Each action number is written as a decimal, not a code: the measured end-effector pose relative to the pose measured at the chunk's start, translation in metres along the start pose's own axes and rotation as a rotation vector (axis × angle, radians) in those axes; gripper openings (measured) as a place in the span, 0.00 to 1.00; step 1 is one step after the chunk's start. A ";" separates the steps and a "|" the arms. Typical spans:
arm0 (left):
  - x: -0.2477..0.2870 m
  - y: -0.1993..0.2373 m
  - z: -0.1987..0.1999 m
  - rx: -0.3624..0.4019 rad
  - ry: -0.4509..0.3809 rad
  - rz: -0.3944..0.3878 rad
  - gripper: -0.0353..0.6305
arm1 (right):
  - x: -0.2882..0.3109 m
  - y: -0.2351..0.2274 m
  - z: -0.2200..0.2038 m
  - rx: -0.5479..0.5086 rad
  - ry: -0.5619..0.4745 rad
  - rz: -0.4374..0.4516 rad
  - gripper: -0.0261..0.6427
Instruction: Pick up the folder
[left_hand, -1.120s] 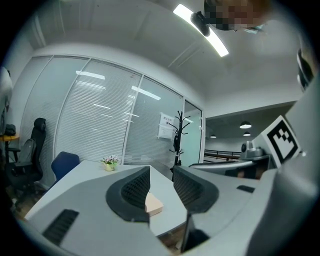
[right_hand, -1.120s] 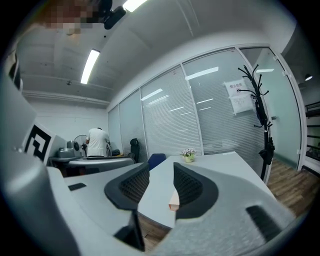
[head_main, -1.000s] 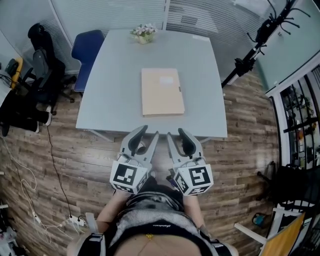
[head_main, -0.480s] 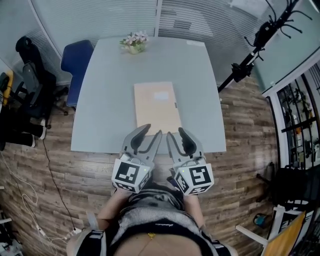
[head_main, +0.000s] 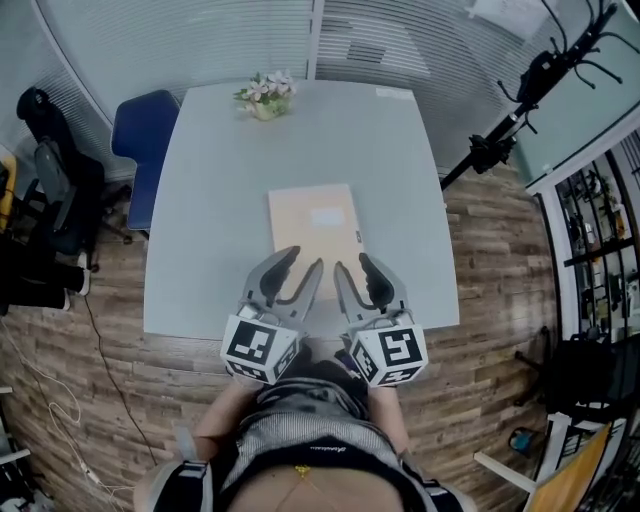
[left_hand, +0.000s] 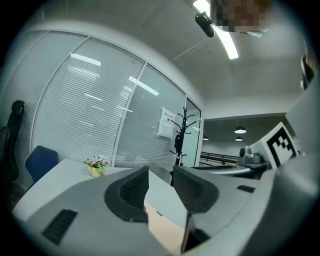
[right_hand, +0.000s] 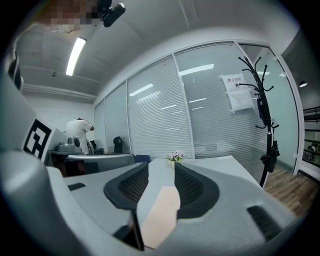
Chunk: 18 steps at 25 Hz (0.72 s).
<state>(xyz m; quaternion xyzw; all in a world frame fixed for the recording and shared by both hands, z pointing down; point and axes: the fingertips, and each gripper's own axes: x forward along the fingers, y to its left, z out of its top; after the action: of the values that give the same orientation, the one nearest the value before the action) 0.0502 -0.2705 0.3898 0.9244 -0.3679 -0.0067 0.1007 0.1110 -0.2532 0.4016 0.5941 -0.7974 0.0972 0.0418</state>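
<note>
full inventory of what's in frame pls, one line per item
table: 1, pale grey, middle of the room
folder: 1, tan, flat on the table near its front edge
flower pot: 1, pink and white blooms, far edge of the table
chair: 1, blue, at the table's left side
office chairs: count unclear, black, far left
coat stand: 1, black, right of the table
floor: brown wood planks, around the table
left hand-held gripper: 1, grey, over the table's front edge, jaws apart, nothing between them
right hand-held gripper: 1, grey, beside the left one, jaws opening, nothing between them
</note>
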 end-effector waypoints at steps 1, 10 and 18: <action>0.002 0.006 -0.001 -0.003 0.004 0.003 0.25 | 0.005 0.000 -0.001 0.000 0.004 0.000 0.29; 0.016 0.038 -0.013 -0.029 0.041 0.030 0.25 | 0.035 -0.007 -0.011 -0.007 0.047 0.000 0.29; 0.030 0.070 -0.040 -0.093 0.107 0.085 0.25 | 0.063 -0.032 -0.045 -0.072 0.167 -0.028 0.29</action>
<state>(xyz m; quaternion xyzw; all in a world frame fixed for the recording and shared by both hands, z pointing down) 0.0278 -0.3332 0.4445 0.9013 -0.4003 0.0300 0.1631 0.1210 -0.3123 0.4602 0.5930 -0.7858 0.1171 0.1310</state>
